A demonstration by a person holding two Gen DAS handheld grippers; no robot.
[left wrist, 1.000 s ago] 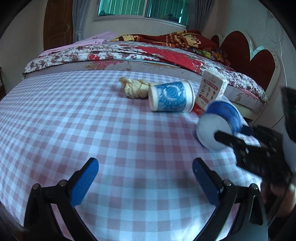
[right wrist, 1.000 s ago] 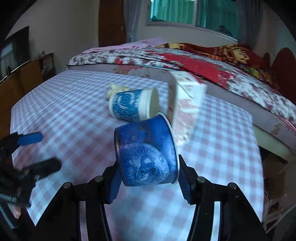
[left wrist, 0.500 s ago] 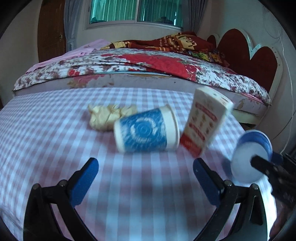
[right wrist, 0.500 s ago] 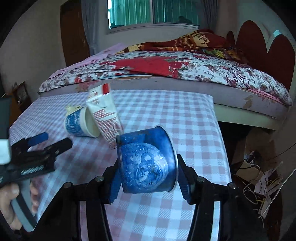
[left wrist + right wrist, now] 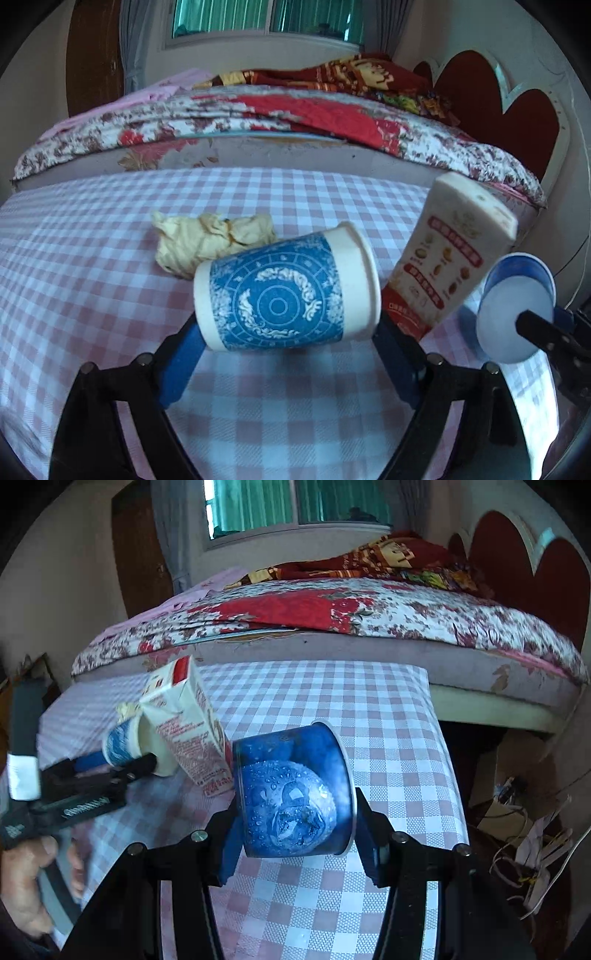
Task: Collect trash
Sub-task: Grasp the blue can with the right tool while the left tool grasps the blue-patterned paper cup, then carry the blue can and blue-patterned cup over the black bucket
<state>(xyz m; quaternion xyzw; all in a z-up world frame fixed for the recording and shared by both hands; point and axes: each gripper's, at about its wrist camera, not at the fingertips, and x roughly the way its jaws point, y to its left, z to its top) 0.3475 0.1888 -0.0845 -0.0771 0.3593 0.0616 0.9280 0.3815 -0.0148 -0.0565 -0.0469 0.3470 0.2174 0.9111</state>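
A white paper cup with a blue round pattern (image 5: 286,295) lies on its side on the pink-checked tablecloth (image 5: 92,295), its mouth turned toward the leaning carton. The left gripper (image 5: 286,354) has its blue fingers (image 5: 181,362) at either end of this cup and its jaws are closing; whether the pads already press on the cup cannot be told. Just behind the cup, touching it, lies a crumpled yellowish paper wad (image 5: 207,240). Just beside the cup's mouth a white and red drink carton (image 5: 447,258) stands tilted. Beyond the carton, farther from the cup, the right gripper (image 5: 295,842) pinches a dark blue cup (image 5: 291,794) on its side, held off the cloth. A hand (image 5: 26,886) grasps the left gripper's handle. Behind the table stands a bed with a floral quilt (image 5: 258,118).
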